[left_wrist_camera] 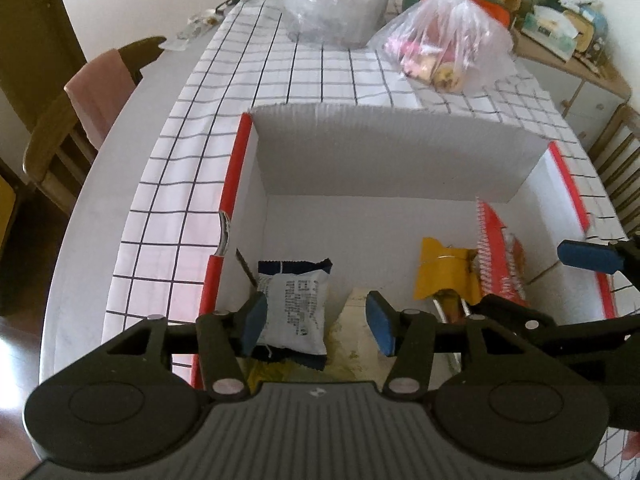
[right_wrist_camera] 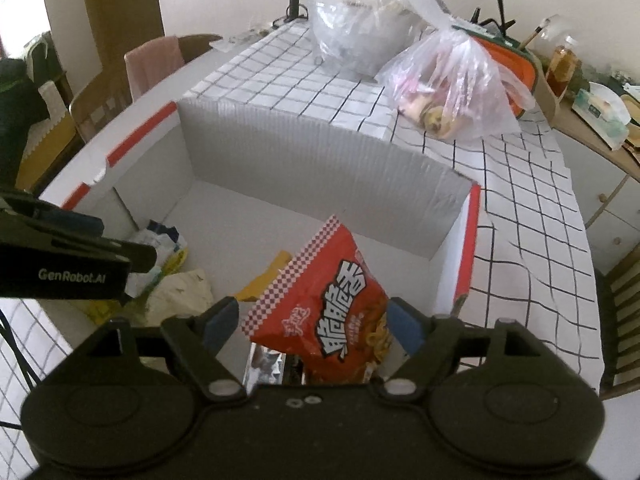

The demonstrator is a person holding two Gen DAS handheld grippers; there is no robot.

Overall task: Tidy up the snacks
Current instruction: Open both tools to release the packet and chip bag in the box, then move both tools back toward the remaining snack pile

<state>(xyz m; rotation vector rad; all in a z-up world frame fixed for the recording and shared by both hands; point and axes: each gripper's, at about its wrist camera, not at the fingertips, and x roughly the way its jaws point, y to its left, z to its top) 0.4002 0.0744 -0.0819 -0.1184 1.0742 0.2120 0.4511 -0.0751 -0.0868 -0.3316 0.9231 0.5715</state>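
Note:
A white cardboard box with red tape [left_wrist_camera: 384, 160] [right_wrist_camera: 304, 168] stands open on the checked tablecloth. Inside lie a white-and-navy snack packet [left_wrist_camera: 294, 308], a yellow packet [left_wrist_camera: 440, 272] [right_wrist_camera: 264, 284], a pale cream packet [left_wrist_camera: 356, 328] [right_wrist_camera: 180, 296] and a red snack bag [left_wrist_camera: 496, 256] [right_wrist_camera: 328, 304]. My left gripper [left_wrist_camera: 316, 322] is open over the box, its pads either side of the white-and-navy packet. My right gripper [right_wrist_camera: 312, 326] is open, with the red bag leaning between its fingers; contact with the pads is not clear.
Two clear plastic bags [left_wrist_camera: 444, 40] [right_wrist_camera: 452, 80] with more snacks sit on the tablecloth behind the box. Wooden chairs [left_wrist_camera: 80, 120] stand at the left, and a cluttered sideboard [left_wrist_camera: 568, 36] is at the far right.

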